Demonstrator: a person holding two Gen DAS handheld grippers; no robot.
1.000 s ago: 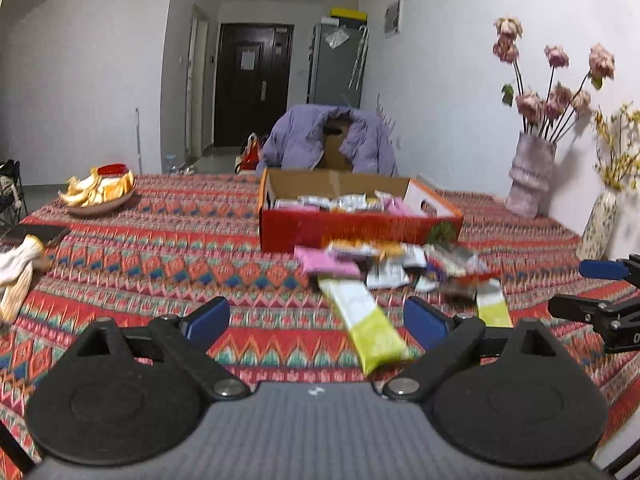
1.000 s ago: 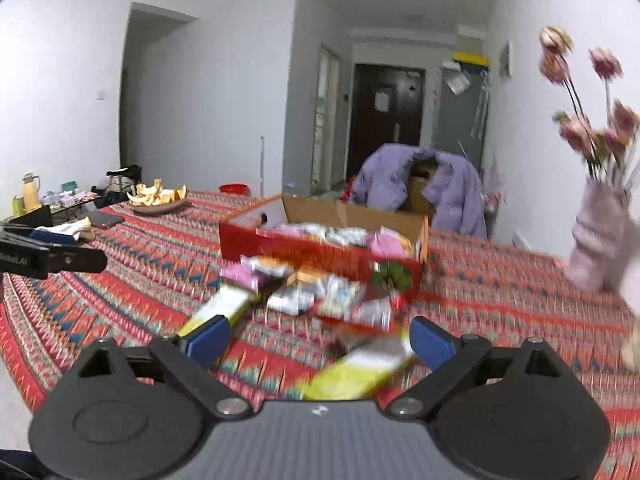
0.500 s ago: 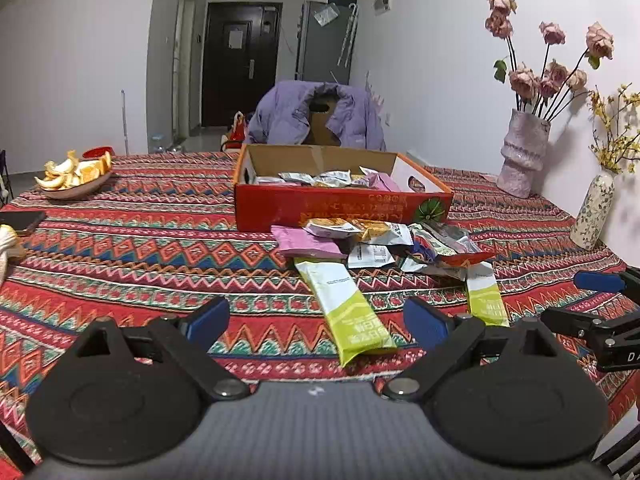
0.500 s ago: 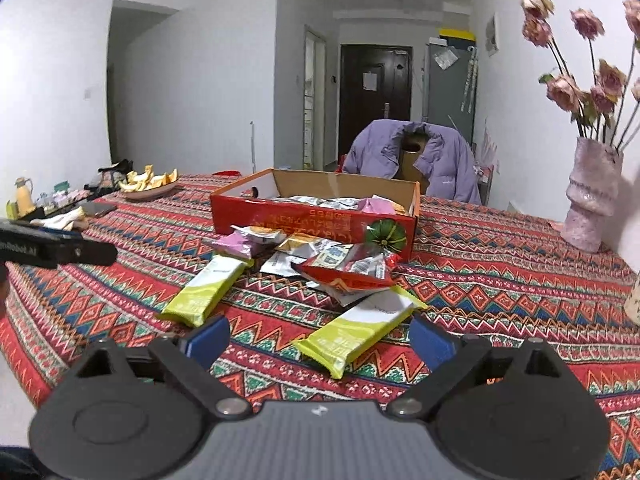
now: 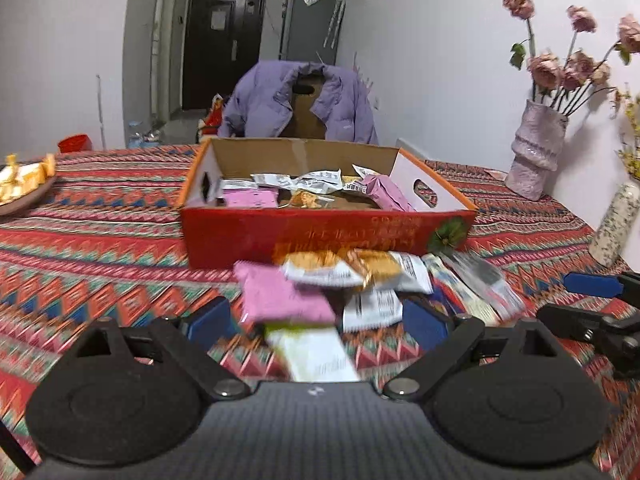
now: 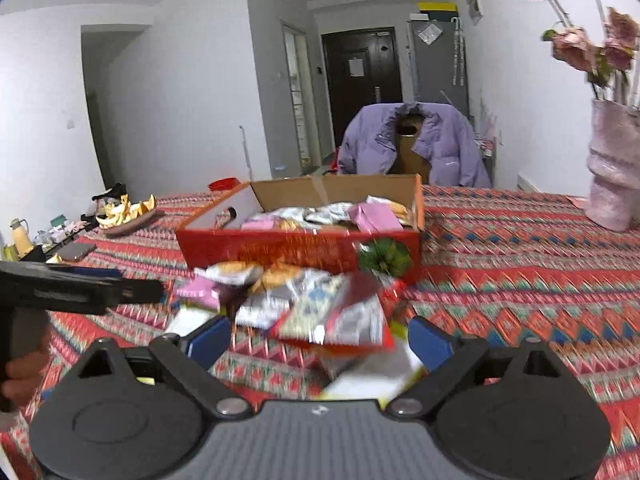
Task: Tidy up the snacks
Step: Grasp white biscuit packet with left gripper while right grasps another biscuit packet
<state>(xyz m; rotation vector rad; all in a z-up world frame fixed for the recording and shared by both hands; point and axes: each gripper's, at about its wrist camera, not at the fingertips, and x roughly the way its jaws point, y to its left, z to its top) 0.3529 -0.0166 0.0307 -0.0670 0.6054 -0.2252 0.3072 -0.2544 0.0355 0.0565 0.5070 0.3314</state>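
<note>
A red cardboard box [image 5: 320, 232] with several snack packets inside stands mid-table; it also shows in the right wrist view [image 6: 280, 244]. In front of it lies a loose pile: a pink packet [image 5: 280, 296], an orange-and-white packet [image 5: 320, 268], a green-white bar [image 5: 316, 352], a red packet [image 6: 340, 320]. My left gripper [image 5: 316, 324] is open, low over the pink packet and green-white bar. My right gripper [image 6: 320, 338] is open, low over the red packet. Neither holds anything.
A patterned red tablecloth [image 5: 100, 248] covers the table. A plate of orange peels [image 5: 20, 184] sits far left. A pink vase with dried roses [image 5: 536, 160] and a speckled vase [image 5: 612, 224] stand right. A chair with a purple jacket [image 5: 296, 104] is behind the box.
Both grippers have moved forward and down toward the snack pile in front of the box; the packets now lie between the fingers. Both remain open.
</note>
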